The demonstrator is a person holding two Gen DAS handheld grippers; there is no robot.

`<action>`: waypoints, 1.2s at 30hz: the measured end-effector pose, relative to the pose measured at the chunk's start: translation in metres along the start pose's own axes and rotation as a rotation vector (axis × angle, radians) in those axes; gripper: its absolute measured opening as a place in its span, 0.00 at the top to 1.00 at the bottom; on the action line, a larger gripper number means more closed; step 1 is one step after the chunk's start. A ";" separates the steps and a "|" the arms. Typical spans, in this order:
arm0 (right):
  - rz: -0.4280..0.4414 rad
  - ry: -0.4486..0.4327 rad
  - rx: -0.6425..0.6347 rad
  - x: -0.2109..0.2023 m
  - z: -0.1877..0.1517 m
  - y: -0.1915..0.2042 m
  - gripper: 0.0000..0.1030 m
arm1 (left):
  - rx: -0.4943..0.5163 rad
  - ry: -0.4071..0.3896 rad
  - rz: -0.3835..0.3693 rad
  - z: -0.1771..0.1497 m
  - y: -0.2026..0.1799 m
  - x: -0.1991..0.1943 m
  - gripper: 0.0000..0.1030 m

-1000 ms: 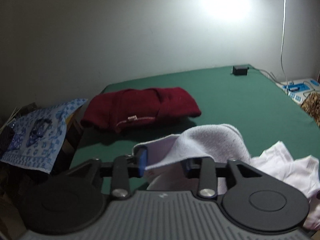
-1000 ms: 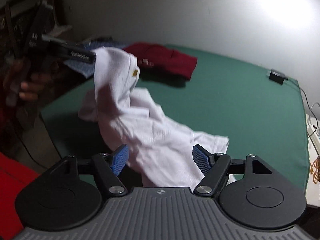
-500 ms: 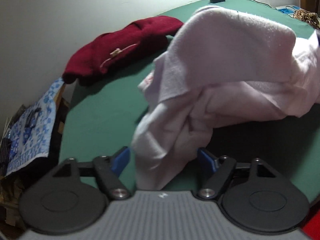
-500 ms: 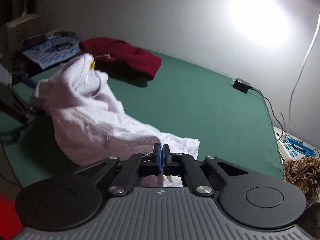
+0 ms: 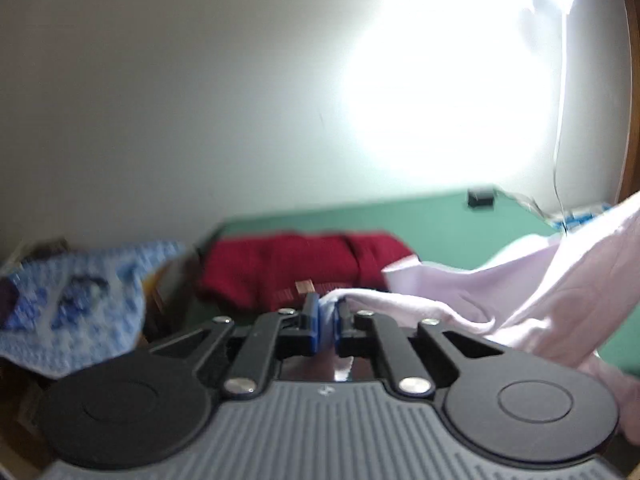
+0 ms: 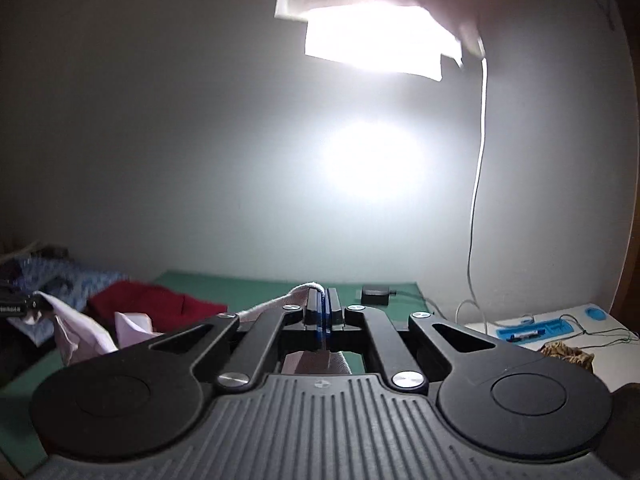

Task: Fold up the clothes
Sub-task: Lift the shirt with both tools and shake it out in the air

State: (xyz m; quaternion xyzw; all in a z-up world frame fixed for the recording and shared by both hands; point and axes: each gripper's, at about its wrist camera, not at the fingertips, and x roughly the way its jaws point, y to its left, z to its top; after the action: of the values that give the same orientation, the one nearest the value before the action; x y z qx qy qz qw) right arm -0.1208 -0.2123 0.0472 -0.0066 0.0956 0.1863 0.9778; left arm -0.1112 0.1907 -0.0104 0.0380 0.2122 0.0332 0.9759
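- Left wrist view: left gripper (image 5: 325, 320) with blue-padded fingers (image 5: 313, 322) pinched shut on an edge of the white garment (image 5: 520, 300).
- White garment drawn out to the right from the pads, hanging above the green table (image 5: 440, 224) and running off the right border.
- Folded red garment (image 5: 304, 268) lying on the table just beyond the fingers, a small tag at its near edge.
- Blue patterned cloth (image 5: 72, 308) at far left, off the table's left edge, blurred.
- Small black adapter (image 5: 481, 197) at the table's far edge against the pale wall; bright glare on the wall above it.
- Right wrist view: right gripper (image 6: 322, 308) with fingers (image 6: 331, 307) pressed together on a fold of the white garment (image 6: 280, 303), cloth looping over the left pad and trailing down to the left.
- More of the white garment (image 6: 80, 332) at lower left, held up at the left border by a dark tool, only partly in frame.
- Red garment (image 6: 152, 300) on the green table (image 6: 260, 290) behind it; black adapter (image 6: 375, 294) right of the fingertips.
- White cable (image 6: 478, 184) hanging down the wall; blue power strip (image 6: 538, 330) on a white surface at right.
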 end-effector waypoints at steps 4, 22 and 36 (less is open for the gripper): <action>-0.003 -0.141 0.064 -0.021 0.044 -0.009 1.00 | -0.033 -0.188 -0.027 0.049 0.005 -0.038 0.95; 0.037 -0.567 0.171 -0.129 0.166 -0.043 0.99 | -0.158 -0.617 0.102 0.196 0.072 -0.211 0.95; -0.013 -0.382 0.155 -0.053 0.174 -0.039 0.99 | -0.072 -0.379 0.225 0.221 0.054 -0.125 0.95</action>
State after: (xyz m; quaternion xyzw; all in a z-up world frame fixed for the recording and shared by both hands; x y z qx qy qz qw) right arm -0.1226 -0.2589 0.2269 0.1033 -0.0775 0.1699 0.9770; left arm -0.1352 0.2211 0.2467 0.0322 0.0180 0.1416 0.9892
